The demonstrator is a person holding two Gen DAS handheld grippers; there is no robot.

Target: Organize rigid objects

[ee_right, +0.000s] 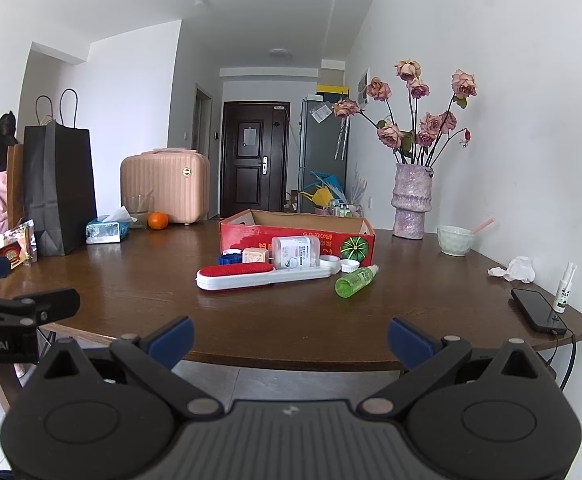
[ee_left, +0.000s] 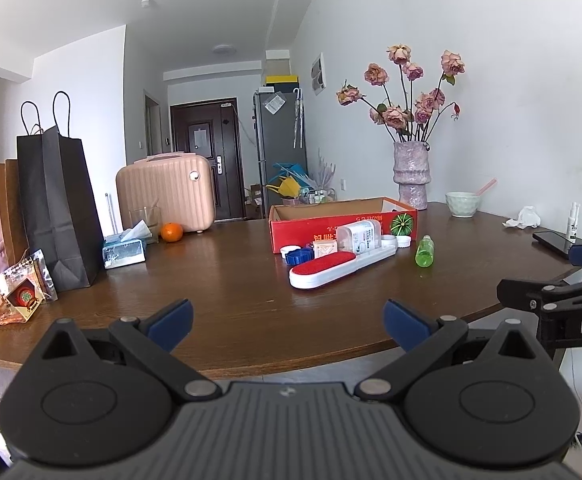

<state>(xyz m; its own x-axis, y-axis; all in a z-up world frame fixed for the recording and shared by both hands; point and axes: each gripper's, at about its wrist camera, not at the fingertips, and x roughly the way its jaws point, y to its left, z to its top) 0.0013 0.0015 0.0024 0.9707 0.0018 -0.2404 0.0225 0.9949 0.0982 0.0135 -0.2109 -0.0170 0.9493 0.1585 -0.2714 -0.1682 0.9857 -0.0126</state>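
On the brown wooden desk (ee_right: 275, 320) we see an open red cardboard box (ee_right: 297, 236); its inside is hidden from us. Just in front lie a long white lint brush with a red pad (ee_right: 263, 276), its long axis running left to right, a clear plastic jar (ee_right: 295, 253) on its side, and a green plastic bottle (ee_right: 355, 280) lying with its cap toward the box. Our left claw (ee_left: 289, 322) and right claw (ee_right: 291, 340) both hang at the near edge, spread wide, holding nothing.
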